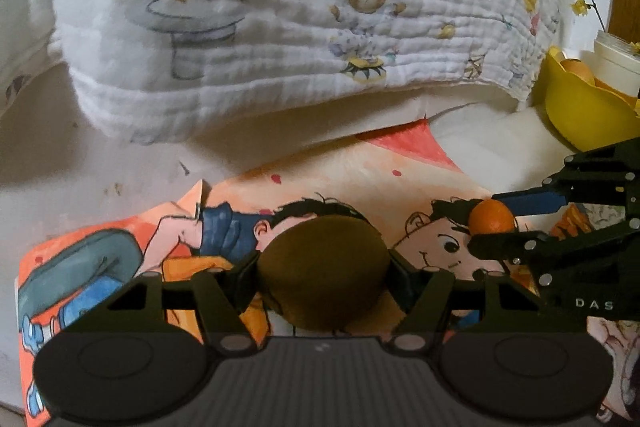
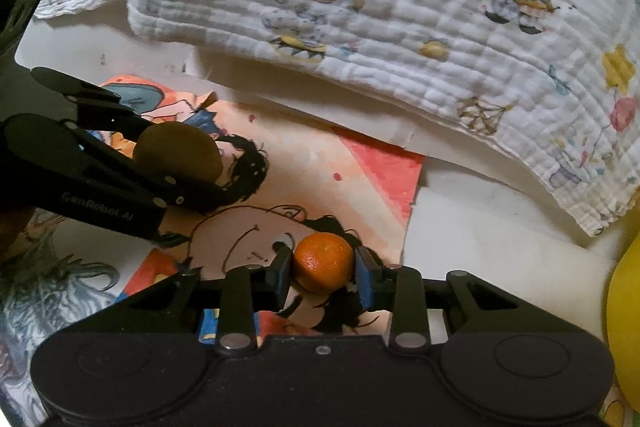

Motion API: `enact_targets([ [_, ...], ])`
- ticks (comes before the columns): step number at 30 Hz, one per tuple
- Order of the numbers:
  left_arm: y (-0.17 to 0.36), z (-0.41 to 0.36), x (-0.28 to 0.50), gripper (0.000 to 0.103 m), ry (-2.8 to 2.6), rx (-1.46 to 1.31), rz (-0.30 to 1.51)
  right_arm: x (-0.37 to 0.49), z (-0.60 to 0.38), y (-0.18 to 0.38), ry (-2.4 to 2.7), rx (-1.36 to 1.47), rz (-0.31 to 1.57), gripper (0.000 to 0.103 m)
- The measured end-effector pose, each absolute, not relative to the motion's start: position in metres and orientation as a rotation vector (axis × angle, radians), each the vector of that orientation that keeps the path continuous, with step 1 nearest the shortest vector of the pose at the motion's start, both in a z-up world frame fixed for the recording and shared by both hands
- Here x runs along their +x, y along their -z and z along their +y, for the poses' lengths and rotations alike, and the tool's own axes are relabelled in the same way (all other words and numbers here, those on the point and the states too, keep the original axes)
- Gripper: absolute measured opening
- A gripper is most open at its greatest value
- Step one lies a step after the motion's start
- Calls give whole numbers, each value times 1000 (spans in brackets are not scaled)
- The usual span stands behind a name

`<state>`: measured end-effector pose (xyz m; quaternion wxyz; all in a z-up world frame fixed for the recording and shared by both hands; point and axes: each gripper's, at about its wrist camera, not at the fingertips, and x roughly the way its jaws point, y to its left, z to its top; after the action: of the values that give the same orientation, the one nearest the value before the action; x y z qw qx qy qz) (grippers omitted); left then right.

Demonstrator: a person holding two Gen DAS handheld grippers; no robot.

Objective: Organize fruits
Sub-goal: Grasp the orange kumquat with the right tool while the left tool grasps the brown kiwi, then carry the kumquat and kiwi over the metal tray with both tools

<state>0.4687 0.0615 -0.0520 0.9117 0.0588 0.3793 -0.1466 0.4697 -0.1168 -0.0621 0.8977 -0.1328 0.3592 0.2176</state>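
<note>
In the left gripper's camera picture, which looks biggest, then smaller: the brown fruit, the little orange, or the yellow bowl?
1. Brown fruit, though it is nearest the camera.
2. Yellow bowl, partly cut off.
3. Little orange.

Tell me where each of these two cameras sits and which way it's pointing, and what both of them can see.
Left wrist: sits on the left claw, looking forward and down at a brown fruit between its fingers; the right claw shows at right.
Right wrist: sits on the right claw, looking forward and down at the small orange it grips; the left claw shows at left.
Shared: both fruits, cartoon picture, bear-print cloth, yellow bowl.
</note>
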Motion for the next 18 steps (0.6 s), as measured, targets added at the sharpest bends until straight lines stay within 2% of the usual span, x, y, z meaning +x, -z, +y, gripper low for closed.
enact_targets([
  [18,24,54,407,68,343,86,785,406,-126,33,-517,-269,712,35],
])
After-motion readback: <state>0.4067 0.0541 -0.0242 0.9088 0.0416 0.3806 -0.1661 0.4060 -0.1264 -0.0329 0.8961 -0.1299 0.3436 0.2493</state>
